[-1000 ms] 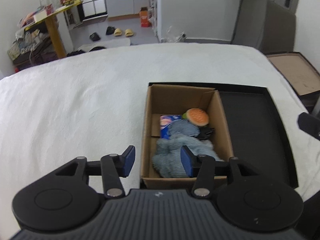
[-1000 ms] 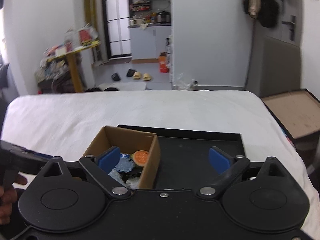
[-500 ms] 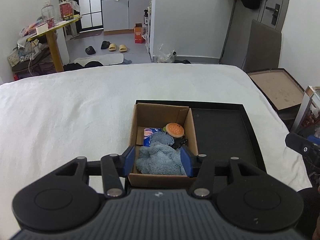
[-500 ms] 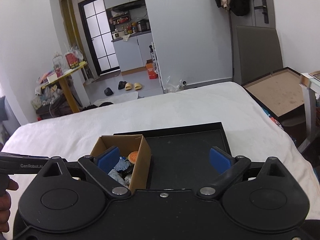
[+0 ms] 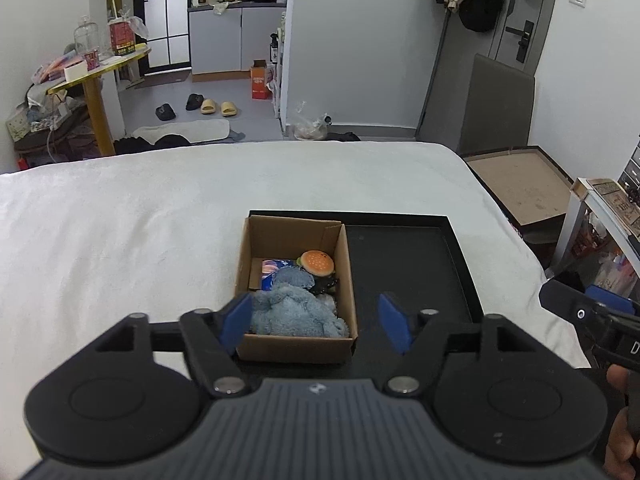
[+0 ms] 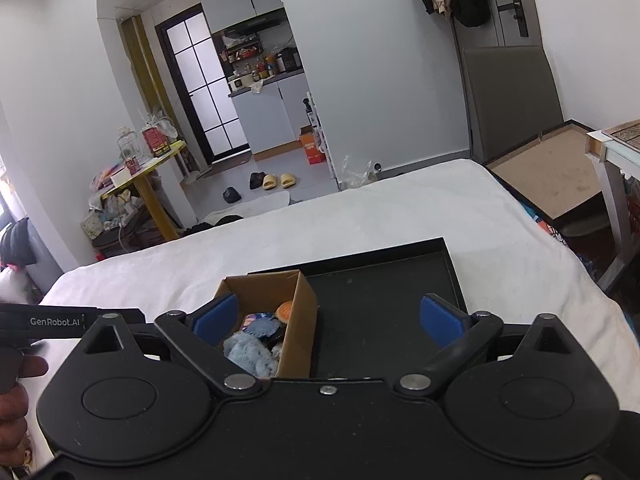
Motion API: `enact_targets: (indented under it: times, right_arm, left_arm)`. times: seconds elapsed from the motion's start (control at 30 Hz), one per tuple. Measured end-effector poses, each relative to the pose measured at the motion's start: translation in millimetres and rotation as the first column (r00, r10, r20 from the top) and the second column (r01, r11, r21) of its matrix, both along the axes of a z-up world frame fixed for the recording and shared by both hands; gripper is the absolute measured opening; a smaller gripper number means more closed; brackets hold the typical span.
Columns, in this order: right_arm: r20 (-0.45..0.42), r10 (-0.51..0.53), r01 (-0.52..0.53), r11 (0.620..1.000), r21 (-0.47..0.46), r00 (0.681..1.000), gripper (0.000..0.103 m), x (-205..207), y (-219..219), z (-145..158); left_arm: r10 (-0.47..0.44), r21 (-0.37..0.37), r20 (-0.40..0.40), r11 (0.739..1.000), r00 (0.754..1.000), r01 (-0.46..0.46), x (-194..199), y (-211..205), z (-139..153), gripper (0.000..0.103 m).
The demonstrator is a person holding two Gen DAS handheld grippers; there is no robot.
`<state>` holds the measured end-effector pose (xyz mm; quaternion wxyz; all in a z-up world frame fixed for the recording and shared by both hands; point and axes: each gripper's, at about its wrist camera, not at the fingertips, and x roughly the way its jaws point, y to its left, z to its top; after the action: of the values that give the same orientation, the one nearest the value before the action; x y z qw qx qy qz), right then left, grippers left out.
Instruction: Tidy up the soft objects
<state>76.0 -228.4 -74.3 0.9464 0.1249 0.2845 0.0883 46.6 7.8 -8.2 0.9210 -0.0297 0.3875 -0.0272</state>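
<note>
A cardboard box (image 5: 342, 264) stands in the left part of a black tray (image 5: 408, 264) on a white bed. In the box lie a blue fluffy cloth (image 5: 294, 314), a burger-shaped toy (image 5: 317, 262), a small blue packet (image 5: 273, 270) and something black. My left gripper (image 5: 316, 320) is open and empty, held above and in front of the box. My right gripper (image 6: 328, 318) is open and empty, held above the tray's near edge. The box (image 6: 298, 320) and tray (image 6: 380, 292) also show in the right wrist view.
The white bed (image 5: 140, 216) stretches left and far of the tray. The bed's right edge drops toward a flat brown board (image 5: 520, 184) and a small table (image 5: 600, 200). A yellow side table (image 5: 96, 76) with clutter stands far left.
Both grippers have pulled back and up, away from the box. My left gripper's jaws have opened wider. The box and its contents have stayed put.
</note>
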Motion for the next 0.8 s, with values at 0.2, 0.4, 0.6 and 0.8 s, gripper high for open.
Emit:
enact_targets:
  times: [0.2,0.4,0.6,0.8]
  right_arm:
    - [-0.001,-0.012,0.012,1.000,-0.009,1.000,0.103,-13.3,1.4,10.2]
    - [-0.010,-0.009,0.009,1.000,0.021,1.000,0.103,-24.0,-0.3,19.9]
    - [-0.035,-0.028,0.029,0.999,0.025,0.999,0.103,-33.4,-2.3,25.7]
    - [-0.058,-0.041,0.042,0.999,0.015,0.997,0.103,-40.6,-2.0,32.9]
  left_arm:
    - [0.009,-0.012,0.029,1.000,1.000,-0.008,-18.5,2.6,14.5,0.091]
    - [0.017,0.007,0.059,1.000,0.998,-0.017,-34.1,1.3,26.0,0.102]
    - [0.003,0.011,0.064,1.000,0.998,-0.004,-44.8,1.9,32.7,0.103]
    - [-0.010,0.021,0.064,1.000,0.998,0.009,-56.8,-0.1,40.3,0.103]
